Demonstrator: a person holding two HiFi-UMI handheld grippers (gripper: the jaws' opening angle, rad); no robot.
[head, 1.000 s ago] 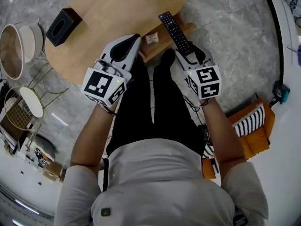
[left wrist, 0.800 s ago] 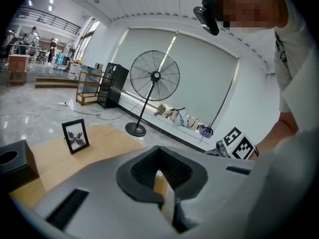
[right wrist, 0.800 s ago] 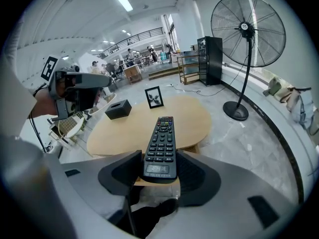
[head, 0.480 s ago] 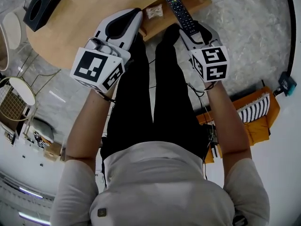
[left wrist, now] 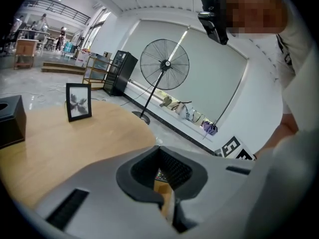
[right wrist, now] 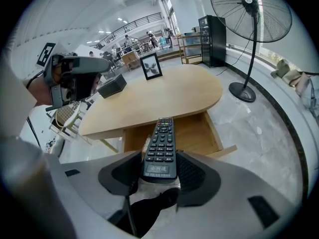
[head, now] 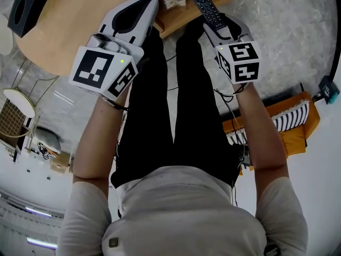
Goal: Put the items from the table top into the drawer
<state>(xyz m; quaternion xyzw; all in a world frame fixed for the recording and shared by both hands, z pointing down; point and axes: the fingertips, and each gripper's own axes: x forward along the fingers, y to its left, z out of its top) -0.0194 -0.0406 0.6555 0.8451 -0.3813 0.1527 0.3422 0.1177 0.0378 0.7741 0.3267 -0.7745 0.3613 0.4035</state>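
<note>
table: oval light-wood table (head: 58,20), open wooden drawer (right wrist: 197,133) under its edge | remote: slim black remote control (right wrist: 160,146), coloured keys at far end, long axis along my jaws, pointing away over drawer | right gripper (right wrist: 159,172): clamped on its near end | left gripper (left wrist: 167,200): jaws together, empty

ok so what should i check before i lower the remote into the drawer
1. Remote held: ok, clamped at its near end by the right gripper.
2. Drawer open: ok, pulled out below the table.
3. Remote lined up: ok, its far end points over the drawer.
4. Landing space: ok, bare wood beside the small packet.
5. Left gripper free: ok, shut and empty.
6. Table cleared: not ok, black box and picture frame sit on it.
</note>
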